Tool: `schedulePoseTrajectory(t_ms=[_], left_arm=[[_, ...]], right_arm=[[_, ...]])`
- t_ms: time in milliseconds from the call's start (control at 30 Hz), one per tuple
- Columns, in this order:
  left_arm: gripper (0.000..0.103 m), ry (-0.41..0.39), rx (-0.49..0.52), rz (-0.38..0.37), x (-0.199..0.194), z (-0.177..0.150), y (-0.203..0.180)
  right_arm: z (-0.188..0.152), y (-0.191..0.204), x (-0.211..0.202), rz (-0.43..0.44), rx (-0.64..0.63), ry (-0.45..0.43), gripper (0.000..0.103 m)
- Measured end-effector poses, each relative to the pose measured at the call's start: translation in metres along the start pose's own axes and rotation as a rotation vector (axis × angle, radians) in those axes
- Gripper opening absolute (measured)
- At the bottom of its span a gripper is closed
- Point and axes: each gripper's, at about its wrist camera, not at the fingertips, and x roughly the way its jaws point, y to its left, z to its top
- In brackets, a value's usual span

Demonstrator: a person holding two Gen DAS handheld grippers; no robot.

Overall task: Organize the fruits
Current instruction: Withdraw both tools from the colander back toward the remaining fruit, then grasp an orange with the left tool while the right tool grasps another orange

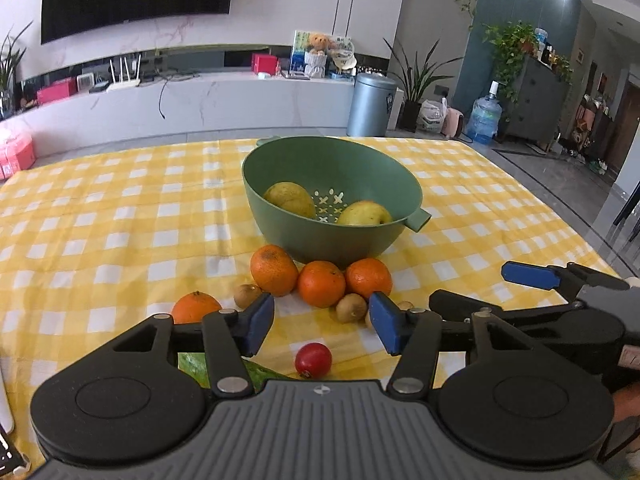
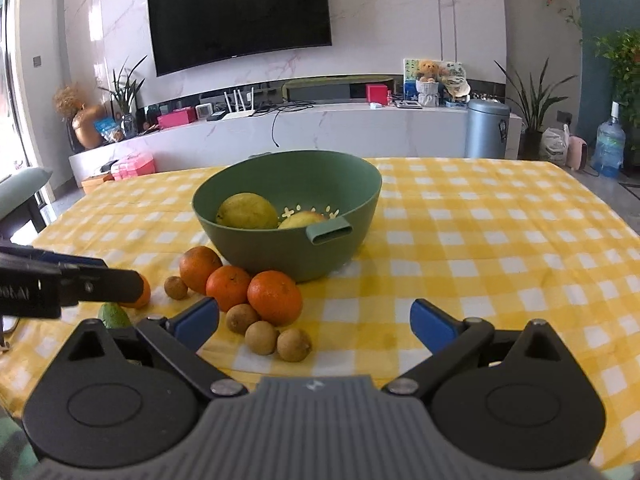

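A green colander bowl (image 1: 320,240) (image 2: 288,252) stands mid-table and holds two yellow-green fruits (image 1: 290,199). Several oranges (image 1: 321,284) (image 2: 275,297) and small brown fruits (image 1: 351,308) (image 2: 261,337) lie in front of it. A small red fruit (image 1: 313,360) lies on the cloth just below the gap of my left gripper (image 1: 322,326), which is open and touches nothing. My right gripper (image 2: 316,324) is open wide, with the brown fruits near its left finger (image 2: 198,322) and bare cloth elsewhere between the fingers. A green fruit (image 2: 114,315) lies at the left.
The table carries a yellow checked cloth (image 2: 480,240); its right half is bare cloth. In the left wrist view the right gripper (image 1: 528,274) juts in from the right. In the right wrist view the left gripper (image 2: 80,276) crosses over one orange. Floor and a TV wall lie beyond the table.
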Motion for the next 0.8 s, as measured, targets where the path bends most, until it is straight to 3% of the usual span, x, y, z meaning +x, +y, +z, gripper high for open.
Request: schedulePoseTrajectory(t_ms=[100,167,267,333,400,600,800], left_arm=[[0.066,0.011,0.004,-0.018,0.006,-0.002,0.003],[0.074,0.010,-0.011,-0.028,0.009,-0.004,0.007],[0.076,0.010,-0.028,-0.019,0.013,-0.005,0.011],[0.076,0.007,-0.018,0.002,0.015,-0.006,0.012],[0.076,0.008,-0.006,0.013,0.017,-0.006,0.012],[0.075,0.027,0.008,-0.015,0.022,-0.007,0.010],[0.073,0.032,0.021,0.014,0.027,-0.008,0.010]], right_arm=[[-0.002,-0.001,0.006,-0.001,0.016,0.030,0.092],[-0.002,-0.003,0.011,0.005,0.031,0.046,0.092],[-0.002,-0.002,0.018,0.014,0.038,0.064,0.083],[-0.003,0.000,0.023,0.028,0.032,0.080,0.082],[-0.004,0.002,0.027,0.041,0.024,0.089,0.074],[-0.006,0.006,0.037,0.086,0.014,0.124,0.058],[-0.006,0.006,0.043,0.098,0.027,0.141,0.051]])
